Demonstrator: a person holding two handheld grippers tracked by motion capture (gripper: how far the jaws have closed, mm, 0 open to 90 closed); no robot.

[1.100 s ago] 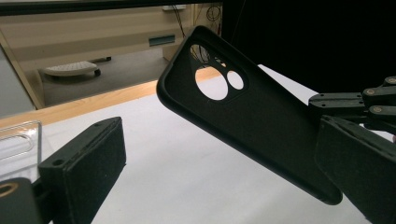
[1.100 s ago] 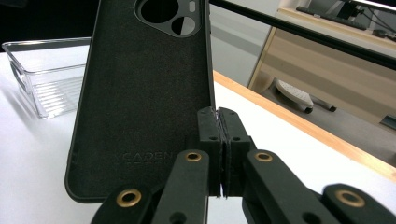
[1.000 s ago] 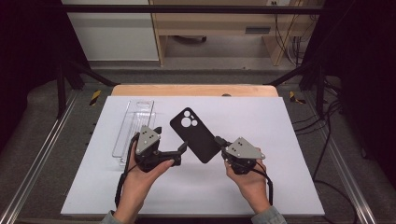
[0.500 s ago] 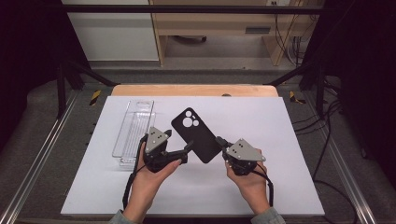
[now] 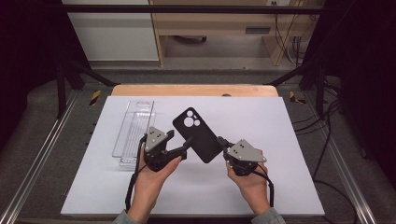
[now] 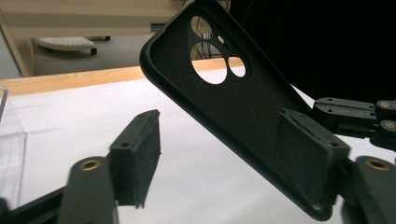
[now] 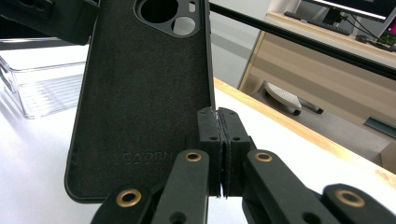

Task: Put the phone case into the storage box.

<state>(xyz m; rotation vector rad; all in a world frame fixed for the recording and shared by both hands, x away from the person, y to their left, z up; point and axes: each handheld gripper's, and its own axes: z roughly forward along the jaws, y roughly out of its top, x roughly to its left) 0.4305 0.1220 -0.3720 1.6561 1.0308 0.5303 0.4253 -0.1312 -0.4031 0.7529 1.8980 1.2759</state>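
Between left jaws, phone case, right-pinched

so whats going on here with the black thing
A person holds a two-jaw gripper in each hand over a white table. The right gripper is shut on the side edge of a black phone case, holding it up off the table. The left gripper has come to the case's other side; its jaws have just been closing, with one pad against the case and the other pad apart from it, so it does not grip yet. A clear plastic tray lies on the table to the left.
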